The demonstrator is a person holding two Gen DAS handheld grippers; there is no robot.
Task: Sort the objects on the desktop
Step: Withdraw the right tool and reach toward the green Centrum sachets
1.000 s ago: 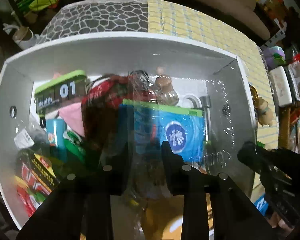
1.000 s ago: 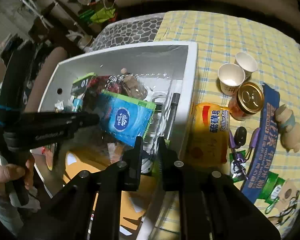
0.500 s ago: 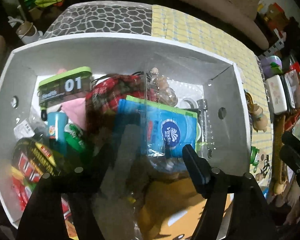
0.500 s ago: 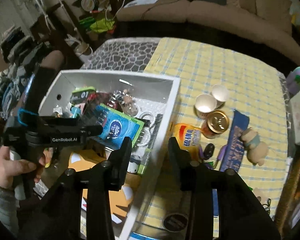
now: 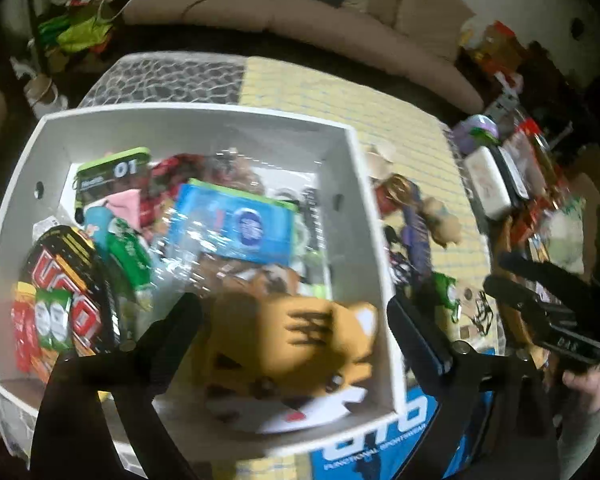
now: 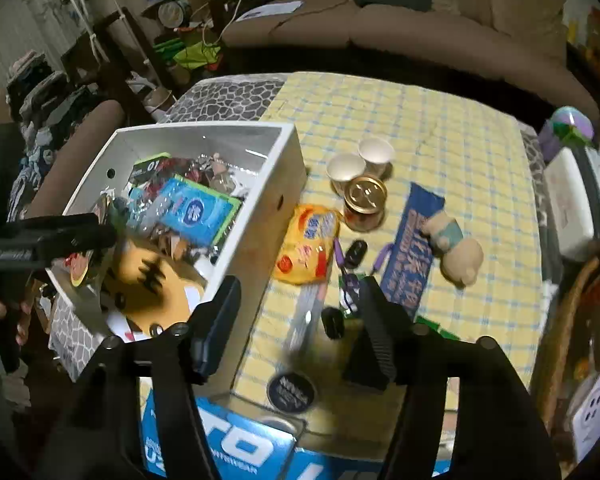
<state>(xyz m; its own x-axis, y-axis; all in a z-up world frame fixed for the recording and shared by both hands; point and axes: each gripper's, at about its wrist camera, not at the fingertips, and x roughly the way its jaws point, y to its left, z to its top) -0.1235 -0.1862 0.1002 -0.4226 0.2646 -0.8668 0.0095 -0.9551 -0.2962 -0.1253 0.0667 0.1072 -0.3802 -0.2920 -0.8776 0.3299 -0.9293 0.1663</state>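
Note:
The white box (image 5: pixel 204 110) holds a blue tissue pack (image 5: pixel 240 228), a green tin (image 5: pixel 112 168), a card pack (image 5: pixel 60 276), crinkled clear plastic (image 5: pixel 184 264) and an orange tiger plush (image 5: pixel 300 332). My left gripper (image 5: pixel 296 324) hangs above the plush, its jaws opening wide with nothing between them. My right gripper (image 6: pixel 298 320) hovers over the checked cloth just right of the box (image 6: pixel 204 130), jaws opening and empty. Beneath and beyond it lie an orange snack packet (image 6: pixel 308 240), a gold-topped can (image 6: pixel 366 200), two paper cups (image 6: pixel 346 170) and a car key (image 6: pixel 354 254).
A blue strap (image 6: pixel 412 248) and a small plush figure (image 6: pixel 456 248) lie right of the can. A round black tin (image 6: pixel 292 392) and a blue carton (image 6: pixel 228 444) sit at the near edge. White cases (image 6: pixel 568 200) crowd the right side. A sofa (image 6: pixel 420 28) stands behind.
Both grippers went from nearly shut on a clear plastic bag inside the box to wide apart, and rose and drew back. The bag now lies in the box.

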